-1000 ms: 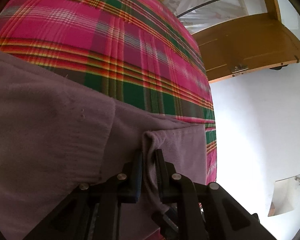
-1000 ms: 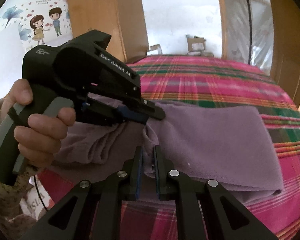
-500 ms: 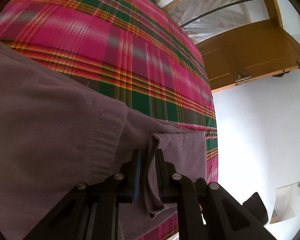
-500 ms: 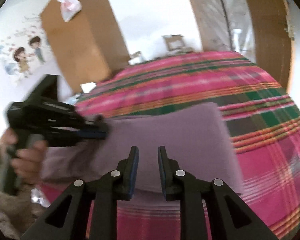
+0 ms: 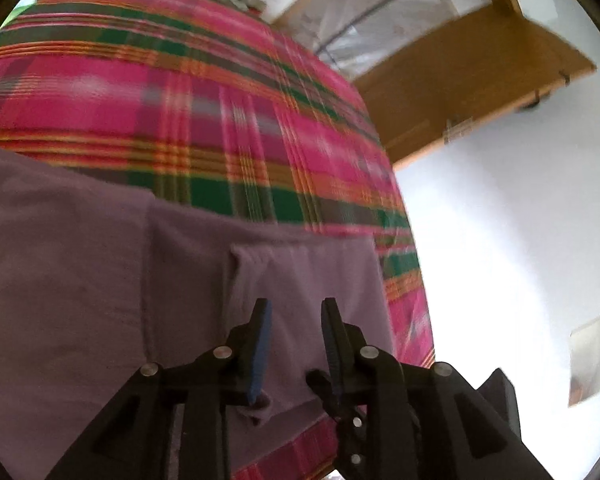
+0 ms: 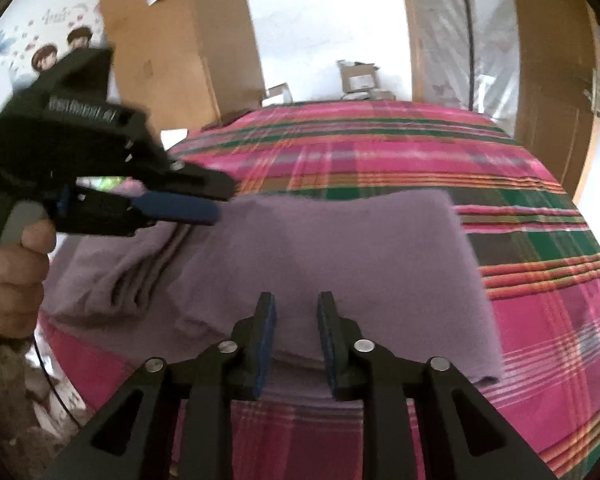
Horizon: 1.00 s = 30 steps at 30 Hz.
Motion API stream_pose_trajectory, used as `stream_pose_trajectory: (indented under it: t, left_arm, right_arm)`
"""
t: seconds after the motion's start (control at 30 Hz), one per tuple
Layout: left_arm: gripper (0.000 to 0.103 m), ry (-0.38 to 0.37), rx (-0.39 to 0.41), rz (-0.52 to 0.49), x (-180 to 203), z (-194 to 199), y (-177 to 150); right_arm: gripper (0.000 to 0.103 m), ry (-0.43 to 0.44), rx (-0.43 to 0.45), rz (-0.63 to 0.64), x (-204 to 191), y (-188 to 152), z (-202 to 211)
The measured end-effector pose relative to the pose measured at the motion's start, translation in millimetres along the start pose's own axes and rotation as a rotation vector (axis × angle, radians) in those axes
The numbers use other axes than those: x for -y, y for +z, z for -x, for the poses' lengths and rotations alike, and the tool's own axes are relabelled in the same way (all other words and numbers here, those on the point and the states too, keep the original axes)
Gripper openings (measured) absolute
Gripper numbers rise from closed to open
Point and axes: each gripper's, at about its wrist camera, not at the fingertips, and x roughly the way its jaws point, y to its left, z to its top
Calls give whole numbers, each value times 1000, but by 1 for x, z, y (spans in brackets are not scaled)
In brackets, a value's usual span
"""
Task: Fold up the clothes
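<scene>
Hand (image 6: pixel 8 276) only in right view

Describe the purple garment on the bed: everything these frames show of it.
The purple garment is soft, fleecy-looking mauve cloth, folded into a rough rectangle, lying flat on the plaid bedspread near its edge. Stacked fold layers show at its left end. A hemmed flap lies on top. Both grippers, left and right, are opening; neither grips it.

White walls, a wooden wardrobe (image 6: pixel 180 40), a cartoon wall sticker (image 6: pixel 48 52), bright daylight.
</scene>
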Motion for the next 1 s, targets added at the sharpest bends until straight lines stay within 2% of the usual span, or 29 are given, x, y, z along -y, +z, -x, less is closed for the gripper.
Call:
stream_pose_trajectory:
  t: [0.07, 0.2, 0.53, 0.8, 1.0]
  left_arm:
    - [26, 29, -19, -18, 0, -4, -7]
    - [26, 37, -28, -43, -3, 1, -19]
    - [26, 108, -38, -70, -10, 10, -42]
    - [26, 87, -17, -69, -8, 21, -48]
    - [26, 74, 27, -89, -2, 38, -53]
  right_arm:
    - [30, -25, 13, 32, -5, -5, 4]
    - [39, 0, 17, 35, -7, -8, 6]
    - [41, -13, 21, 30, -10, -18, 10]
    - [41, 3, 84, 15, -19, -11, 23]
    - [41, 0, 35, 55, -30, -12, 5]
